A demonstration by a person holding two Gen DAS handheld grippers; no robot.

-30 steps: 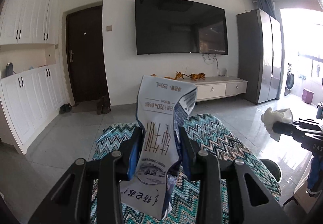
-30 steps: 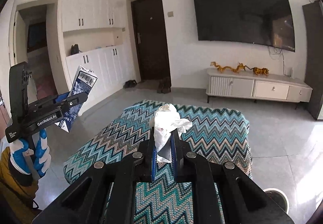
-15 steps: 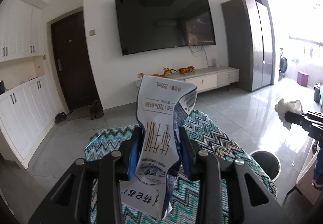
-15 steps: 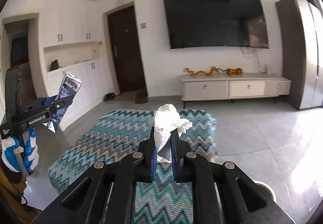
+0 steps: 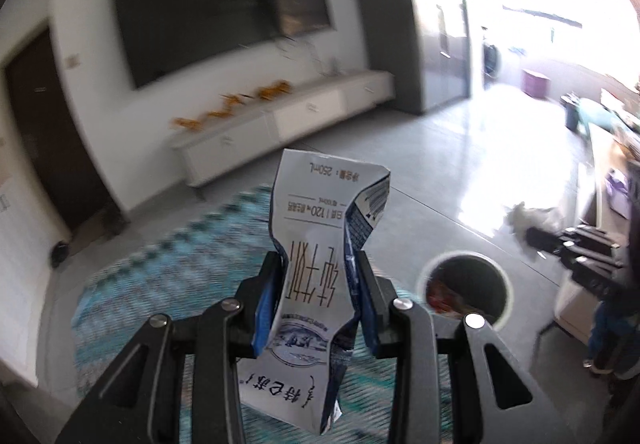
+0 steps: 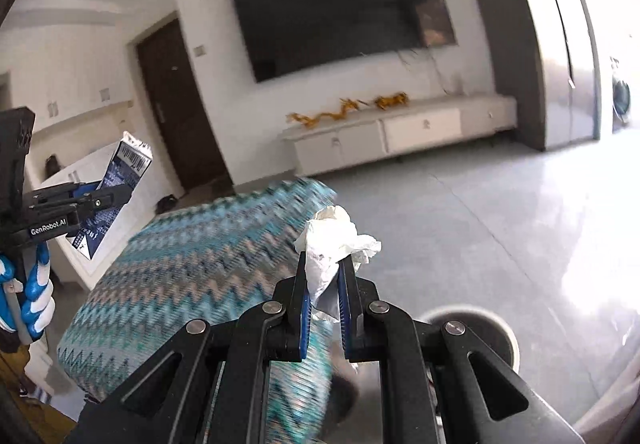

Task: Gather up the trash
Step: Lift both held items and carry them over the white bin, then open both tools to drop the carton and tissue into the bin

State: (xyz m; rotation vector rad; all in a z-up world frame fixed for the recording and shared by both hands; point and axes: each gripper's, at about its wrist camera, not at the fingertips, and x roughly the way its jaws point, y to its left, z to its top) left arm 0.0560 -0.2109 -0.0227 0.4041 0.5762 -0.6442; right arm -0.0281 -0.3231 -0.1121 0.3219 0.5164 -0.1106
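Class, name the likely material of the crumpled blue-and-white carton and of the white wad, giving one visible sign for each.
Crumpled blue-and-white carton: probably coated paperboard, smooth and printed, holding sharp creases. White wad: probably soft tissue paper, matte, with loose, ragged folds.

White wall with a wide dark television (image 6: 344, 10), low white cabinet (image 6: 400, 134), dark door (image 6: 180, 108), grey tiled floor (image 6: 480, 228), zigzag-patterned ottoman (image 6: 208, 268), bright daylight at right.

Bin (image 5: 466, 290) on floor, right of ottoman (image 5: 168, 284)
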